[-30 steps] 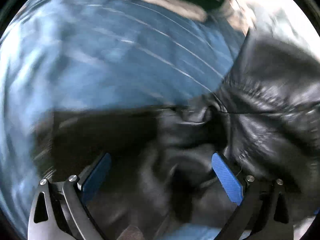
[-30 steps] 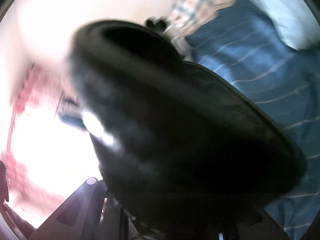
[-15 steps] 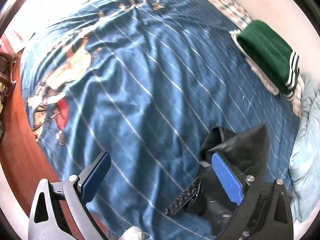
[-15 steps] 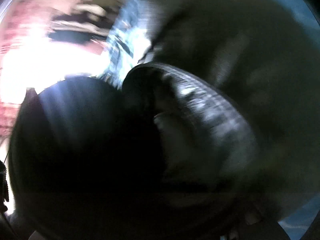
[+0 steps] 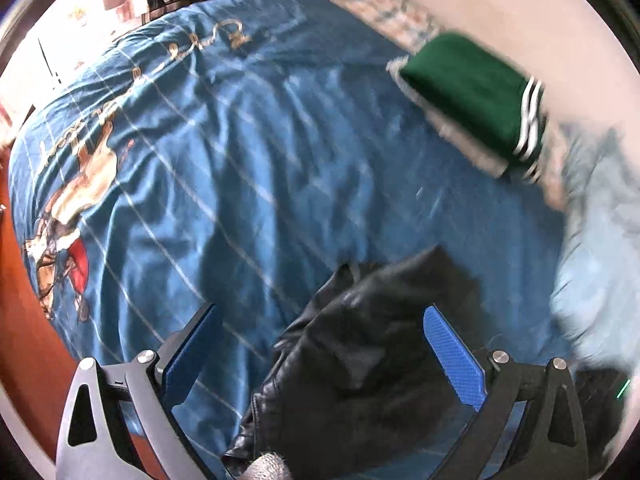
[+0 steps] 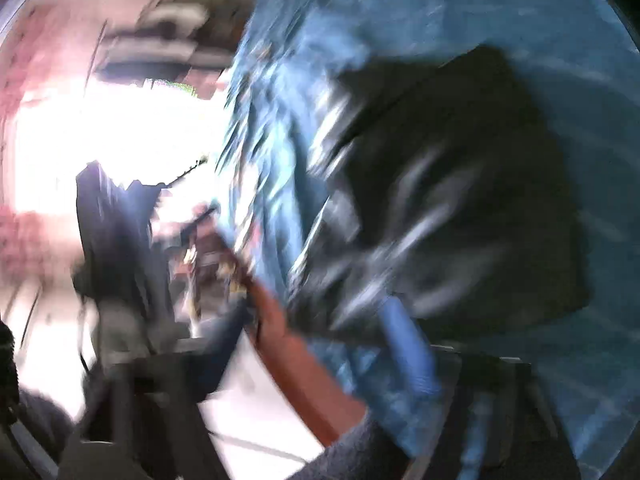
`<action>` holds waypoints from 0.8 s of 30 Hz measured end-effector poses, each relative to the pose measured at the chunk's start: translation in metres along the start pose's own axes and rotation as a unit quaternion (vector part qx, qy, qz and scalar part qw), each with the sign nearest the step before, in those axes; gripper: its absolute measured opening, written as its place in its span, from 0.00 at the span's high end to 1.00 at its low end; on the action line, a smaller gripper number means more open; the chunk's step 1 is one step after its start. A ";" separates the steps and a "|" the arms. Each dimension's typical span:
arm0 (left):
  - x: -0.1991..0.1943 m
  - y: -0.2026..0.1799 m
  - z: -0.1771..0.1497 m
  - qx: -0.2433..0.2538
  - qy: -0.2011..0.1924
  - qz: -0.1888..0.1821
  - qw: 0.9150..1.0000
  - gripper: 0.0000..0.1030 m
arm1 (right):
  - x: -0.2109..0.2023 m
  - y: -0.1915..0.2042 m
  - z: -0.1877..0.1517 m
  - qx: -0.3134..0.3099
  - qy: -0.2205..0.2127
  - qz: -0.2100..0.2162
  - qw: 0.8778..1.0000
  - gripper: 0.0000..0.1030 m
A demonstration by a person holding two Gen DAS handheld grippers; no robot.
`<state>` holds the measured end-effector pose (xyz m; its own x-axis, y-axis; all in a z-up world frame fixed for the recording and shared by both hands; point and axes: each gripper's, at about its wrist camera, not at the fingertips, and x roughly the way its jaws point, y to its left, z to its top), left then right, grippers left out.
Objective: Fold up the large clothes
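A black leather jacket [image 5: 360,364] lies bunched on the blue striped bedspread [image 5: 248,152]. In the left wrist view my left gripper [image 5: 320,344] is open above it, blue pads wide apart, with part of the jacket between them but not clamped. In the right wrist view the picture is badly blurred: the jacket [image 6: 460,220] is a dark mass on the bedspread [image 6: 400,20]. One blue pad [image 6: 408,352] of my right gripper [image 6: 320,360] shows near the jacket's edge. The other finger is a dark blur, and the jaws look apart.
A folded green garment with white stripes [image 5: 476,96] lies at the far right of the bed. A pale blue quilt [image 5: 596,248] is bunched at the right. The bed's wooden edge [image 5: 24,320] and the floor are at the left.
My left gripper has pulled up and back from the jacket, which now lies lower on the bed. The right gripper has come clear of the jacket that filled its view, and swings fast.
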<state>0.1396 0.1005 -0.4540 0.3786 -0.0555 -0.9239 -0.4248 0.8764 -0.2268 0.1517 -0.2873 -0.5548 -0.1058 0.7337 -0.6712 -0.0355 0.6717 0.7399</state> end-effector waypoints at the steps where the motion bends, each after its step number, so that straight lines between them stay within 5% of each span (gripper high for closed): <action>1: 0.013 -0.004 -0.008 0.013 0.005 0.016 1.000 0.00 | 0.000 -0.008 0.013 0.007 0.000 -0.023 1.000 0.64; 9: 0.087 -0.001 -0.040 0.036 0.054 0.088 0.994 0.00 | 0.076 -0.049 0.117 0.026 0.051 -0.127 0.990 0.70; 15: 0.105 0.010 -0.048 0.038 0.068 0.090 0.993 0.00 | 0.057 -0.066 0.122 0.063 0.090 -0.066 0.992 0.68; 20: 0.106 0.015 -0.049 0.032 0.071 0.079 0.994 0.00 | -0.015 -0.090 0.113 0.033 0.041 -0.019 0.998 0.29; 23: 0.111 0.022 -0.050 0.016 0.077 0.063 0.995 0.00 | 0.001 -0.134 0.125 0.032 0.062 -0.036 0.997 0.27; 24: 0.112 0.024 -0.052 0.012 0.078 0.058 0.995 0.00 | 0.009 -0.147 0.130 0.038 0.076 -0.010 0.996 0.27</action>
<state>0.1289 0.0904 -0.5790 0.1958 -0.0248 -0.9803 -0.4384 0.8920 -0.1101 0.2851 -0.3658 -0.6753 -0.2558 0.6995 -0.6673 0.0357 0.6966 0.7165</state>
